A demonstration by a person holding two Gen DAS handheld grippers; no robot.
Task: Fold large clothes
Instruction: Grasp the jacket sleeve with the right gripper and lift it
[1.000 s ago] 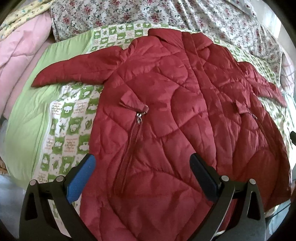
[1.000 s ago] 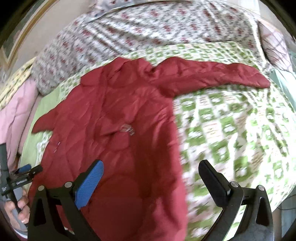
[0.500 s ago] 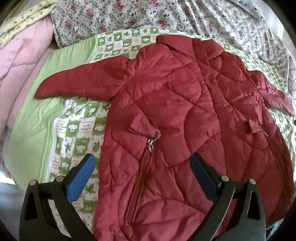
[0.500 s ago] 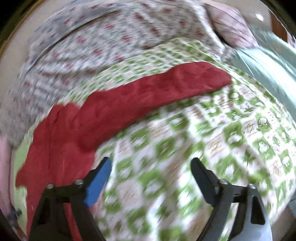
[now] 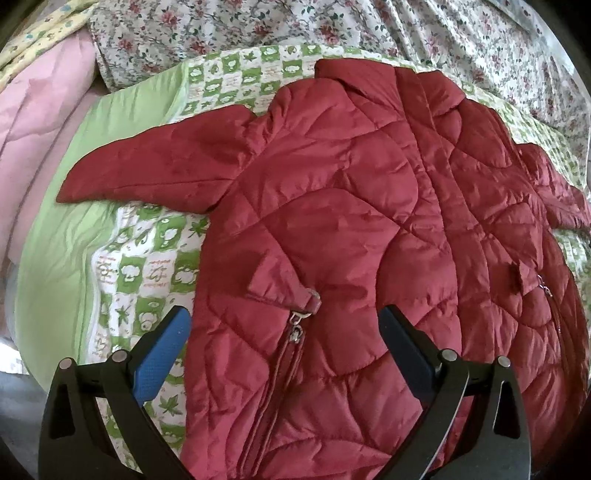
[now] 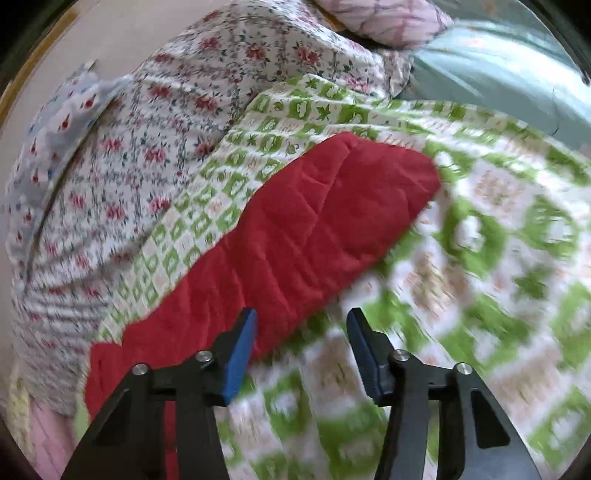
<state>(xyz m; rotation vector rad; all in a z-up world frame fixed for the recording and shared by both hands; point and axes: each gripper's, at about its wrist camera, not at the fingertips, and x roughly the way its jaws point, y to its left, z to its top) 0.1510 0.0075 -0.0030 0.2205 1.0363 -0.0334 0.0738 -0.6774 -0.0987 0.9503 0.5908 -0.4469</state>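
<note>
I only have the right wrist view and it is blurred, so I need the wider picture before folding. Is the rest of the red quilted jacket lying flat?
Observer: Yes, the red quilted jacket lies spread front-up on the green-and-white checked blanket, closed down the middle.
Operator: Where is the other sleeve?
Observer: The far sleeve stretches straight out sideways, unfolded.
Operator: Is the left tool holding anything?
Observer: No, the left tool is open above the jacket's zipped pocket, gripping nothing.

Green-checked quilt (image 5: 155, 266), floral sheet (image 5: 229, 26), pink blanket (image 5: 40, 99), teal bedding (image 6: 491, 70).
</note>
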